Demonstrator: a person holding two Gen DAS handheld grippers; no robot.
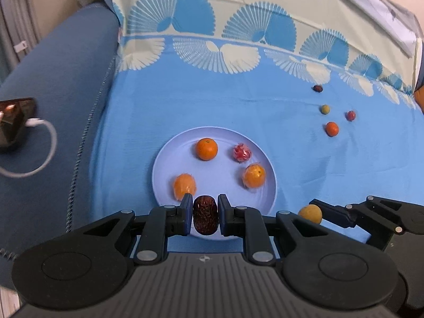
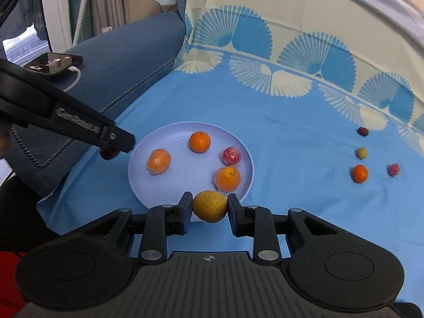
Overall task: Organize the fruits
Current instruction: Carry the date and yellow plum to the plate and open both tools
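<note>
Left wrist view showed the left hand-held gripper [image 1: 205, 216] clamped on a dark red date [image 1: 205, 219] over the plate's [image 1: 169, 156] near rim; the right hand-held gripper [image 2: 210, 208] pinched a yellow fruit [image 2: 210, 206] beside that rim.

The only lettering stands on the side of the left claw [image 2: 111, 147] in the right wrist view: raised, blurred characters that seem to begin "Gen", the rest unreadable. Each claw body bears a small round crosshair emblem, without words.
</note>
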